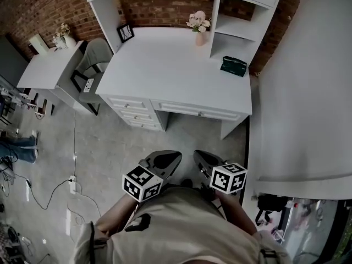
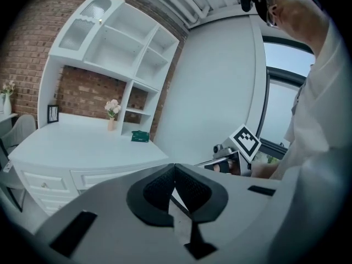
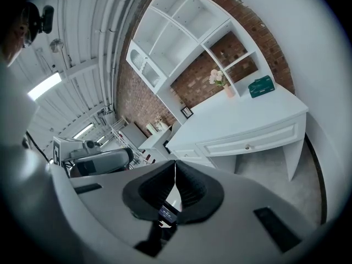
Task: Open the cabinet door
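The cabinet door (image 2: 88, 22) is the arched, glazed door at the top left of the white hutch, closed, with a small knob; it also shows in the right gripper view as the cabinet door (image 3: 144, 65). In the head view only its bottom edge shows at the top of the frame. My left gripper (image 1: 165, 161) and right gripper (image 1: 208, 161) hang side by side close to my body, well short of the white desk (image 1: 165, 70). The left gripper (image 2: 174, 172) is shut with nothing in it. The right gripper (image 3: 175, 172) is shut too, also with nothing held.
On the desk stand a flower vase (image 1: 198, 26), a green box (image 1: 234, 66) and a picture frame (image 1: 125, 33). Drawers (image 1: 132, 111) face me. A grey chair (image 1: 93, 59) and side table (image 1: 49, 65) stand left; cables (image 1: 71, 186) lie on the floor. A white wall (image 1: 308, 81) runs along the right.
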`<action>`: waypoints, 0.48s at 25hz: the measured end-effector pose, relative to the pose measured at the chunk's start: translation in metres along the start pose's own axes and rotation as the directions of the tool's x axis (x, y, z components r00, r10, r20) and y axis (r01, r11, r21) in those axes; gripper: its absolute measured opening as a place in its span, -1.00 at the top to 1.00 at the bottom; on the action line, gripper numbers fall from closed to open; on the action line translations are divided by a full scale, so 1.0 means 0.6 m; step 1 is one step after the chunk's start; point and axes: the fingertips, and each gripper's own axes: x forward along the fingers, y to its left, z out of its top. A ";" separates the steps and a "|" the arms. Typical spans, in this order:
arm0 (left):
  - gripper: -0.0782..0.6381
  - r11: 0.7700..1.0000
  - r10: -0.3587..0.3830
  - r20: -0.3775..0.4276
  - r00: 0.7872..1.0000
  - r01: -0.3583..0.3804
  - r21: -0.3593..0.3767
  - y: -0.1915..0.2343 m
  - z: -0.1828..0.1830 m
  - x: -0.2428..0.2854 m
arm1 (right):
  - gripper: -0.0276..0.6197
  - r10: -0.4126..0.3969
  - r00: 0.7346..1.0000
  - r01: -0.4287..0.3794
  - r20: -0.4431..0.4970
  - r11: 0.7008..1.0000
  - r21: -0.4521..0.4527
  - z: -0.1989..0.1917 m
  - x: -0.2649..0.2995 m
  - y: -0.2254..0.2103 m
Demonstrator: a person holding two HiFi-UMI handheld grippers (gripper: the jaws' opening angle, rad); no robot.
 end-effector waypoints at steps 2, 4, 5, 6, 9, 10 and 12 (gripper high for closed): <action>0.73 1.000 0.001 0.009 1.000 -0.001 0.009 -0.003 0.006 0.001 | 0.83 0.004 1.000 -0.004 -0.004 1.000 -0.008 0.003 0.001 0.001; 0.73 1.000 0.021 0.040 0.999 -0.021 0.002 0.006 0.017 -0.001 | 0.83 0.002 1.000 -0.003 -0.009 1.000 -0.017 0.007 0.002 0.000; 0.73 0.999 0.038 0.059 0.998 -0.038 -0.006 0.013 0.023 -0.003 | 0.83 0.001 1.000 -0.001 -0.014 1.000 -0.019 0.010 0.002 -0.002; 0.73 0.998 0.053 0.076 0.996 -0.052 -0.019 0.019 0.029 -0.004 | 0.83 -0.002 1.000 0.002 -0.021 1.000 -0.019 0.011 0.000 -0.003; 0.73 0.998 0.043 0.104 0.994 -0.037 -0.058 0.036 0.047 -0.003 | 0.83 -0.033 0.999 0.033 -0.025 0.999 -0.014 0.018 -0.010 -0.008; 0.73 0.998 0.035 0.111 0.993 -0.028 -0.060 0.044 0.056 -0.002 | 0.83 -0.046 0.999 0.046 -0.025 0.999 -0.017 0.023 -0.013 -0.011; 0.73 0.999 0.046 0.127 0.991 -0.042 -0.035 0.069 0.075 -0.007 | 0.83 -0.063 0.997 0.062 -0.033 0.998 -0.031 0.035 -0.013 -0.015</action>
